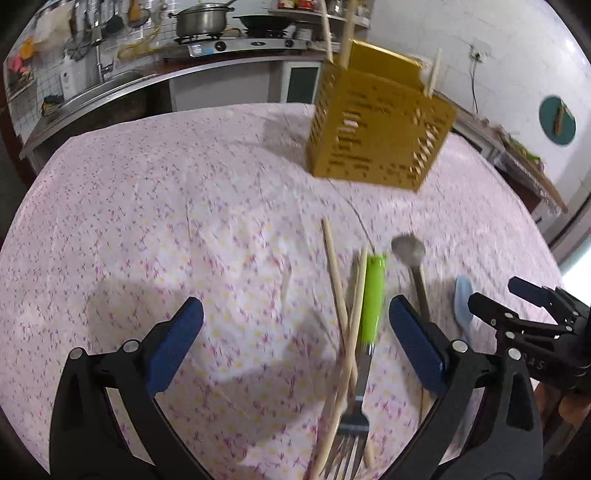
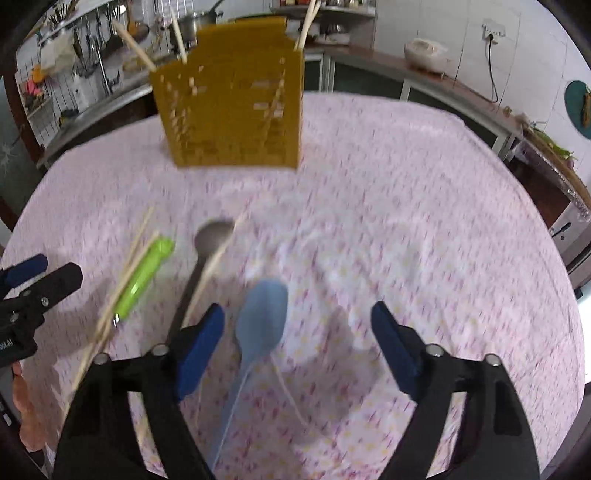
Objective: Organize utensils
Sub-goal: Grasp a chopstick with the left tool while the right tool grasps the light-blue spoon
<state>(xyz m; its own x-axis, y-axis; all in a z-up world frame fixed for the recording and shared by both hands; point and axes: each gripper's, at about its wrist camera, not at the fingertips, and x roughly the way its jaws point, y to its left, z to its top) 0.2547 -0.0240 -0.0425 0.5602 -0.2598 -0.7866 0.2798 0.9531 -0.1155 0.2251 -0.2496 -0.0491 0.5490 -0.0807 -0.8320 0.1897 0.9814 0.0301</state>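
A yellow perforated utensil holder (image 1: 376, 129) (image 2: 229, 107) stands at the far side of the table with chopsticks upright in it. On the cloth lie loose chopsticks (image 1: 334, 266) (image 2: 125, 266), a green-handled fork (image 1: 373, 295) (image 2: 144, 273), a metal spoon (image 1: 410, 251) (image 2: 212, 236) and a pale blue spoon (image 1: 463, 299) (image 2: 262, 314). My left gripper (image 1: 295, 310) (image 2: 40, 273) hangs open above the cloth; the fork and chopsticks lie below it, close to its right finger. My right gripper (image 2: 299, 314) (image 1: 517, 302) is open over the blue spoon, whose bowl lies near its left finger. Neither gripper holds anything.
A pink flowered cloth (image 1: 147, 221) (image 2: 424, 221) covers the table. Behind it runs a kitchen counter with a pot (image 1: 201, 18) on a gas stove and a sink. A rice cooker (image 2: 424, 53) stands on a side counter. Both views are motion-blurred.
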